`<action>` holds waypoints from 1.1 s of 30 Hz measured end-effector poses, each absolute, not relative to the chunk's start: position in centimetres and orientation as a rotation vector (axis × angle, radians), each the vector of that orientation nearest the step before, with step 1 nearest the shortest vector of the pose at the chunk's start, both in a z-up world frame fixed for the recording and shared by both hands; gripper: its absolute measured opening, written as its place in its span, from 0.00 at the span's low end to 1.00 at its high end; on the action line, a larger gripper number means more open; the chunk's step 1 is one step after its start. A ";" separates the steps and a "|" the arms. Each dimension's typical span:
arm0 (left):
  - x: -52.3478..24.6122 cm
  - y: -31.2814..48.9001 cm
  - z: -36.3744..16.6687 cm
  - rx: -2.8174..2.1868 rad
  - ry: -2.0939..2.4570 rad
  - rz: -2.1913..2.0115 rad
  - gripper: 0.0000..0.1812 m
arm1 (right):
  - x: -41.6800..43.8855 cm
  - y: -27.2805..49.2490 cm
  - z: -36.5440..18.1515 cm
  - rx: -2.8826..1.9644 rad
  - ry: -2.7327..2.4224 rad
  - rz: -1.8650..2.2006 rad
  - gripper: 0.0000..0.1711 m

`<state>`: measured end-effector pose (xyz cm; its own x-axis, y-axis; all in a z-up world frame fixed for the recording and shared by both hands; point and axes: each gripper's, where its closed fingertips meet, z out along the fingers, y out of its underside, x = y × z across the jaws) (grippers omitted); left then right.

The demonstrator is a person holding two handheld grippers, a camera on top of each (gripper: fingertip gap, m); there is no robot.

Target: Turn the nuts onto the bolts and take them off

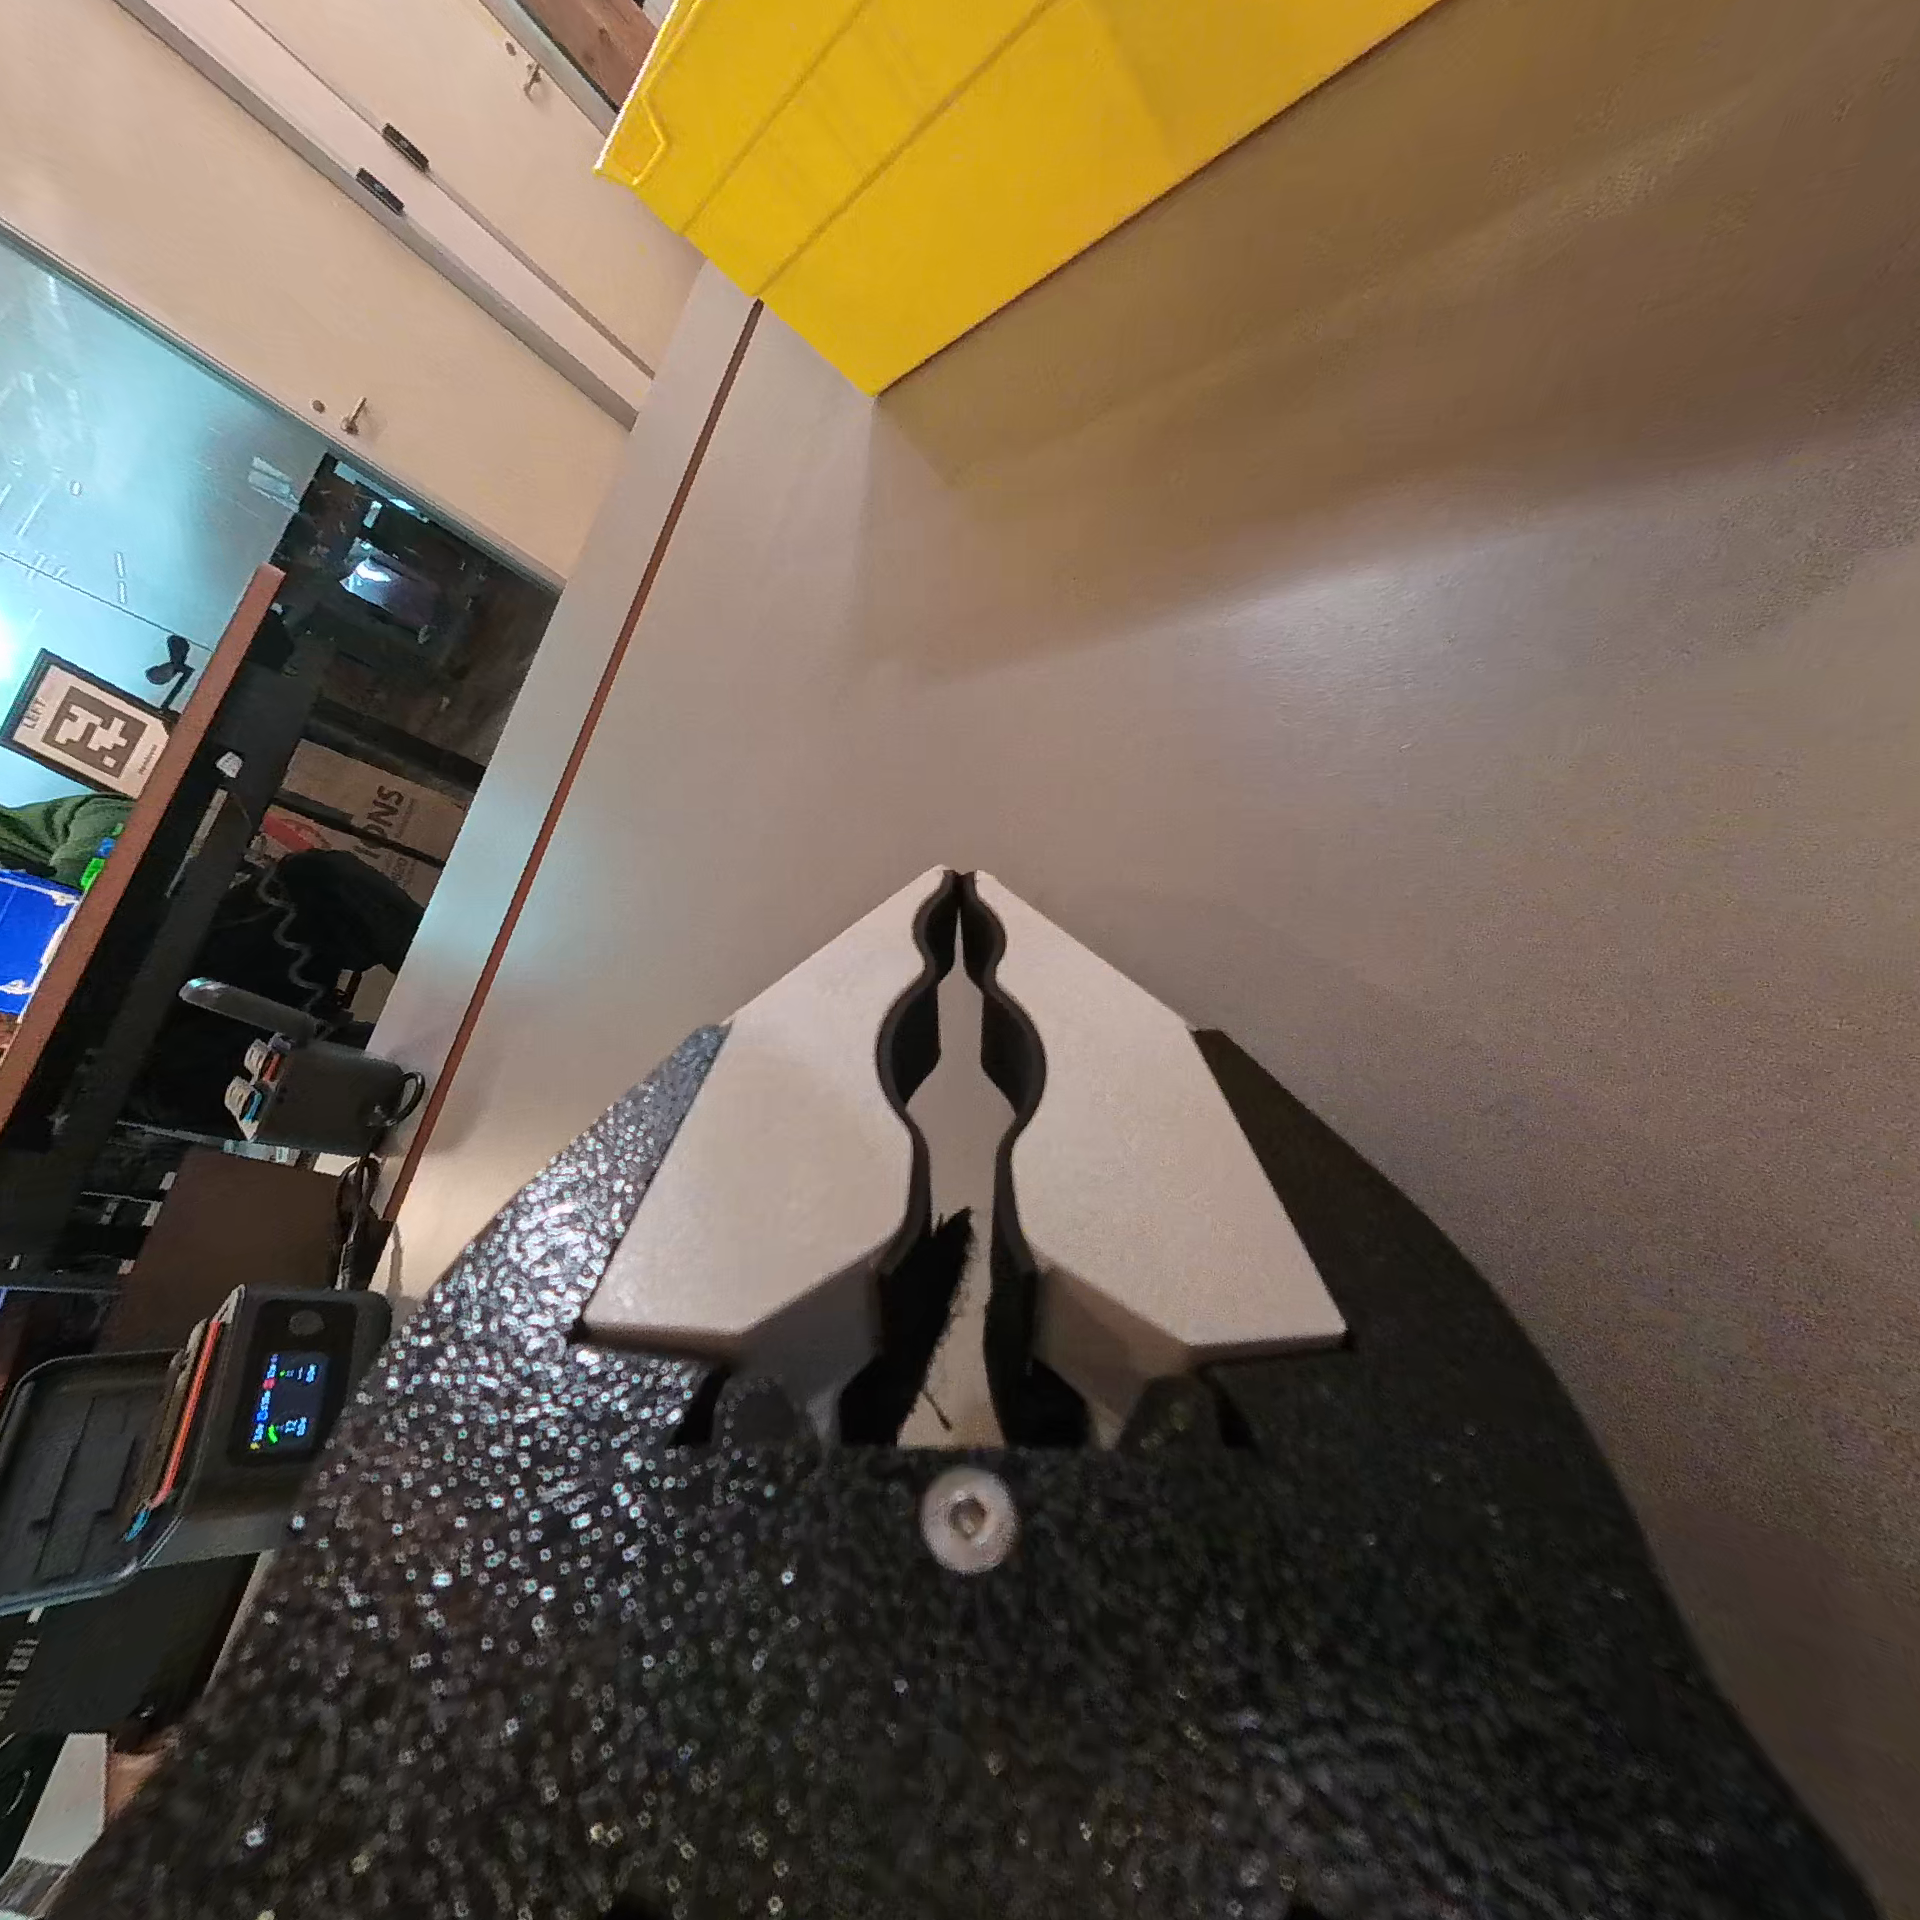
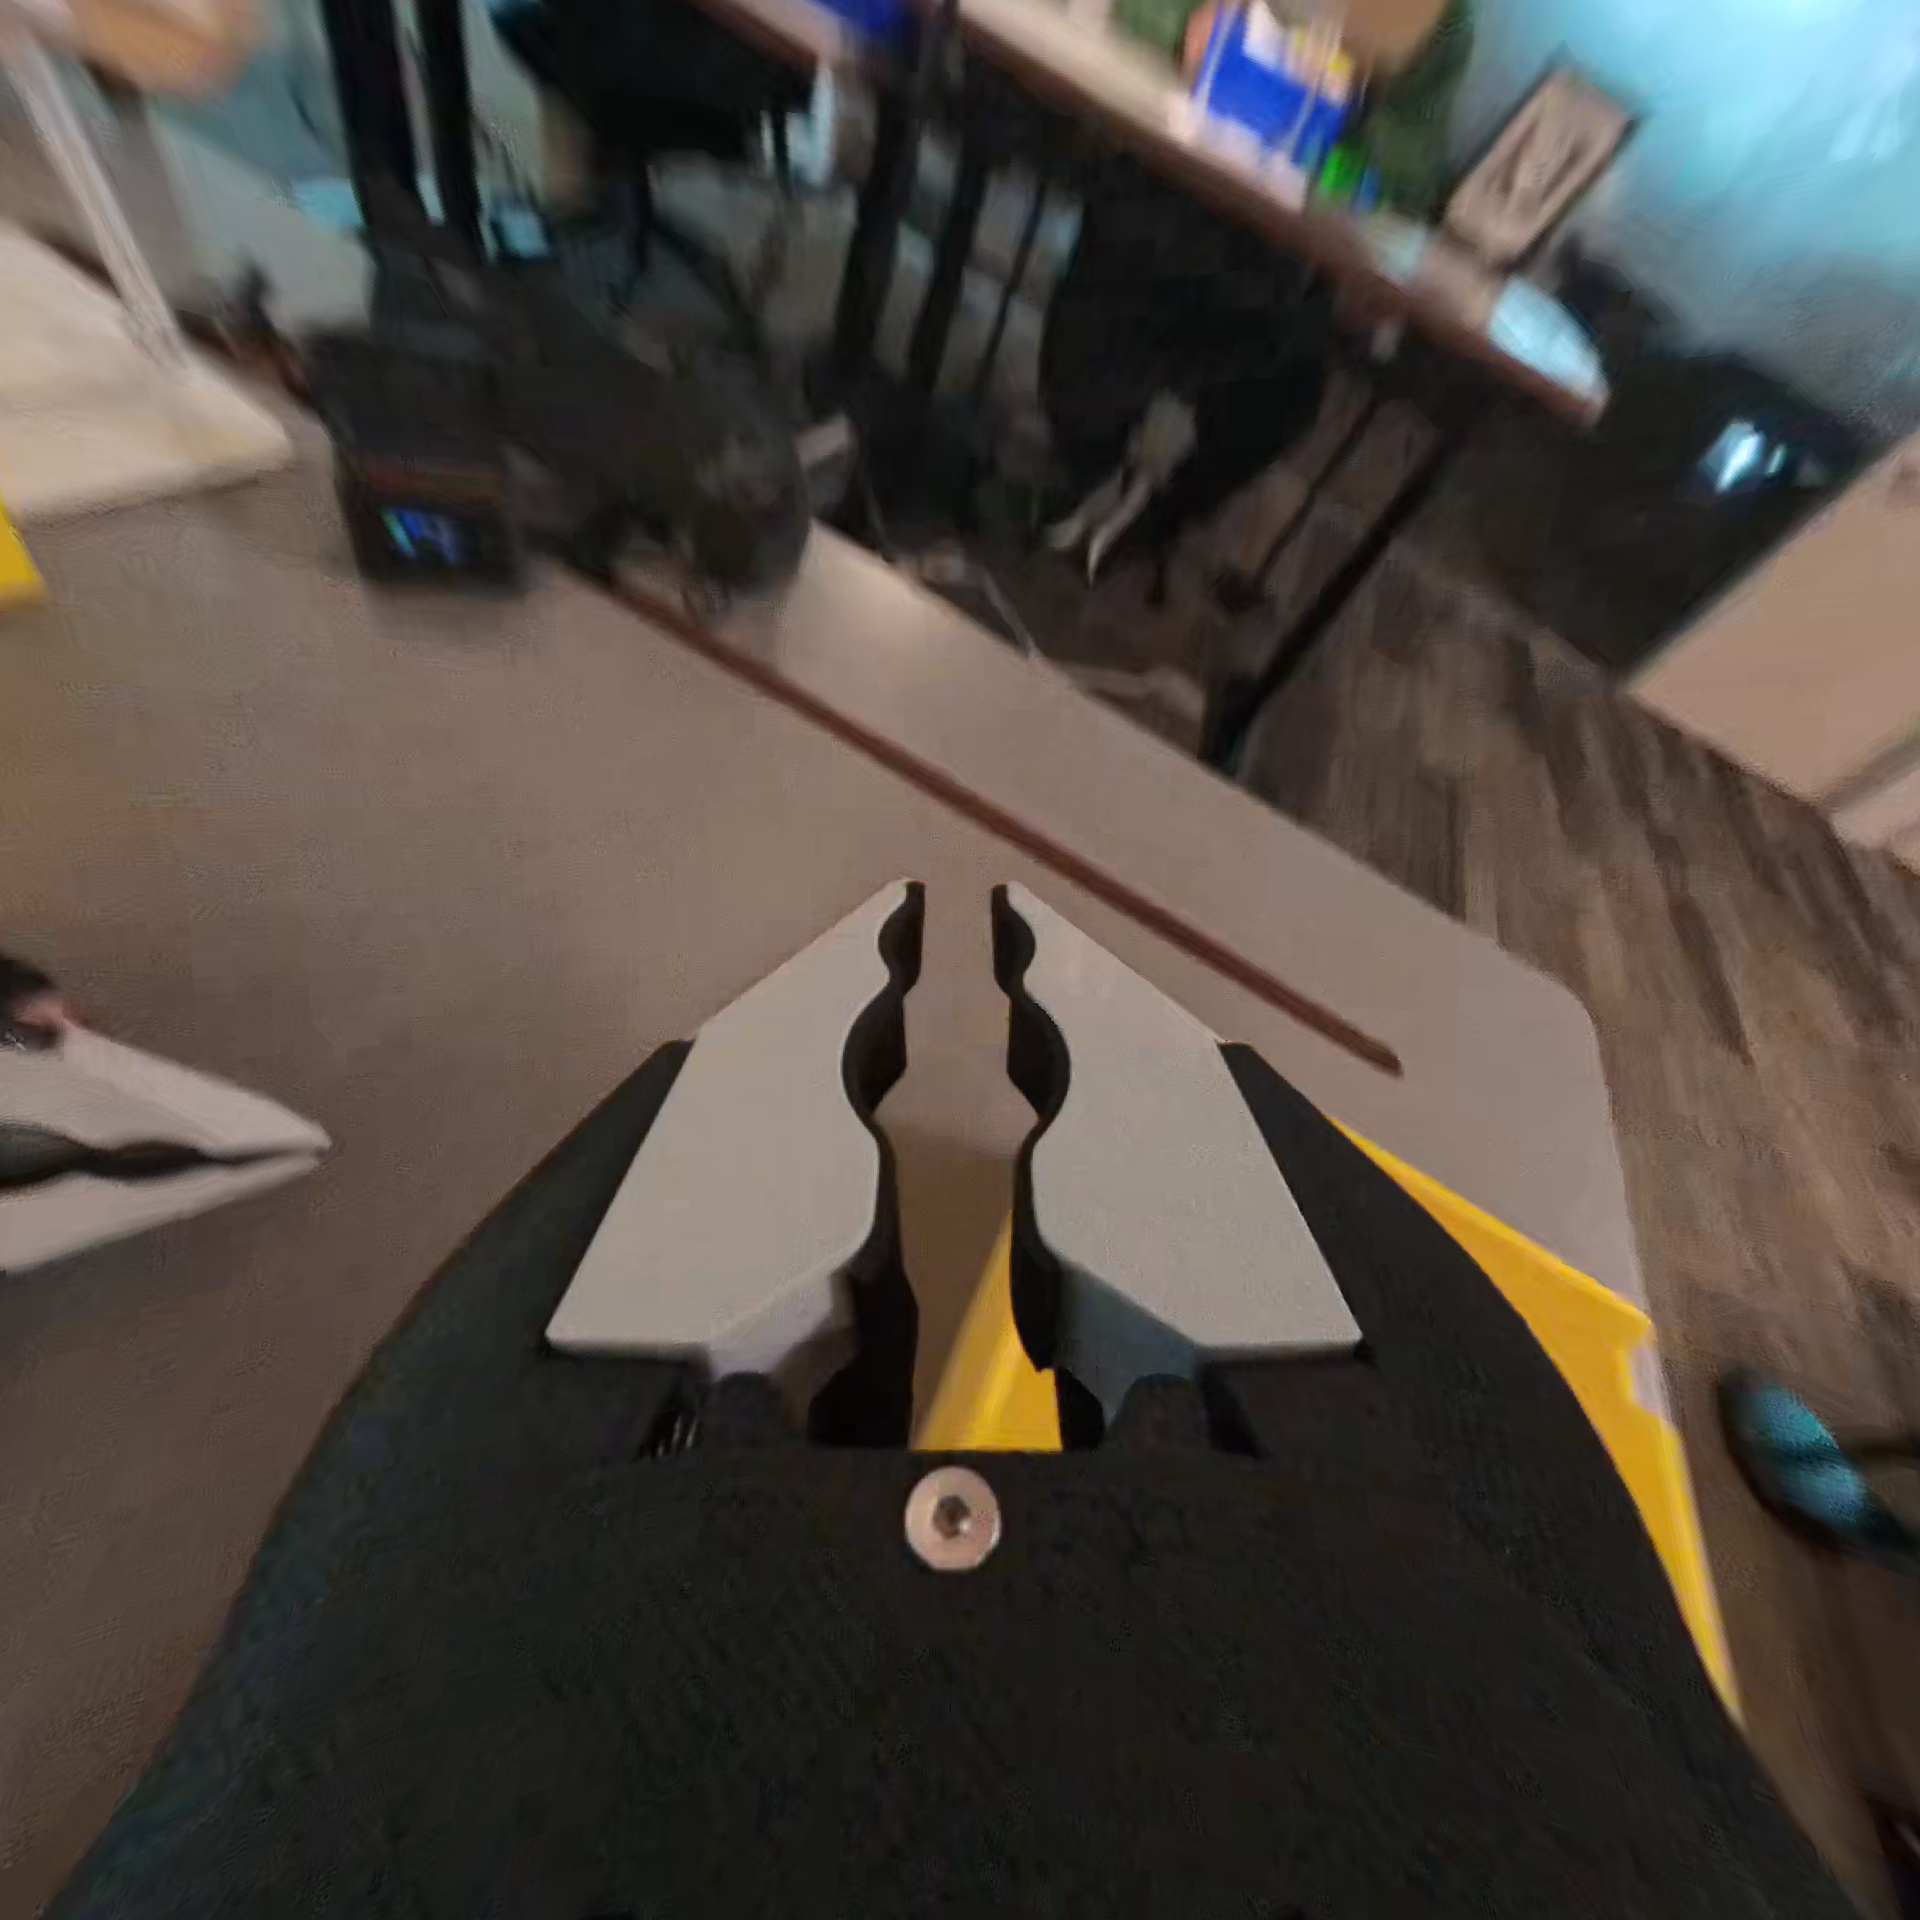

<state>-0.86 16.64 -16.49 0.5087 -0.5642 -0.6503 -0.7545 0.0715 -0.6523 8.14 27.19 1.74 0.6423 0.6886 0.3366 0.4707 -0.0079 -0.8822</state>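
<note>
No nuts or bolts show in either view. My left gripper [image 1: 961, 881] is shut and empty, its grey fingertips touching, held over the bare grey table [image 1: 1351, 727]. My right gripper [image 2: 956, 896] is open by a narrow gap and empty, above the same table [image 2: 468, 831]. The right wrist view is blurred by motion. A yellow bin [image 2: 1538, 1340] lies under and to the right of the right gripper. The left gripper's grey fingers [image 2: 135, 1153] show at the left edge of the right wrist view.
A yellow bin [image 1: 935, 177] stands on the table ahead of the left gripper. A small black camera with a lit screen [image 1: 208, 1423] sits at the table's left edge and also shows in the right wrist view [image 2: 426, 488]. The brown-trimmed table edge [image 2: 987, 821] runs ahead. Some 25 cm of space lies between my two pairs of fingers.
</note>
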 end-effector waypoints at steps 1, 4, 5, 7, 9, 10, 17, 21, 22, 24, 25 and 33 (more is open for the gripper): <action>-0.9 16.6 -16.5 -1.603 1.157 0.206 0.00 | 6.4 26.1 2.6 -1.517 -0.896 0.304 0.07; -0.9 16.6 -16.5 -1.606 1.155 0.202 0.00 | 4.2 24.4 2.2 -1.236 -0.703 0.393 0.04; -1.0 16.5 -16.5 -1.606 1.155 0.202 0.00 | 4.1 24.2 1.4 -1.174 -0.662 0.387 0.03; -1.0 16.5 -16.5 -1.605 1.156 0.203 0.00 | 4.4 24.1 -0.6 -1.092 -0.596 0.354 0.01; -1.0 16.5 -16.5 -1.608 1.155 0.198 0.00 | 4.1 23.7 -2.8 -1.059 -0.613 0.354 0.00; -1.0 16.6 -16.5 -1.612 1.154 0.194 0.00 | 3.8 23.7 -3.8 -1.059 -0.670 0.327 0.00; -1.0 16.6 -16.5 -1.612 1.152 0.192 0.00 | 3.8 24.9 -5.2 -1.118 -0.688 0.255 0.00; -1.8 16.8 -16.3 -1.630 1.110 0.218 0.00 | 3.2 24.7 -5.4 -1.107 -0.731 0.244 0.00; -2.1 16.7 -15.8 -1.625 1.072 0.217 0.04 | 3.2 24.7 -5.4 -1.107 -0.732 0.249 0.00; -2.1 16.2 -13.8 -1.578 0.969 0.142 0.11 | 3.2 24.8 -5.6 -1.119 -0.731 0.262 0.00; -2.0 15.8 -12.6 -1.554 0.914 0.076 0.15 | 3.2 24.9 -5.7 -1.127 -0.729 0.268 0.00; -6.2 9.6 0.0 -1.458 0.534 -0.121 0.47 | 3.1 25.2 -6.0 -1.145 -0.728 0.310 0.00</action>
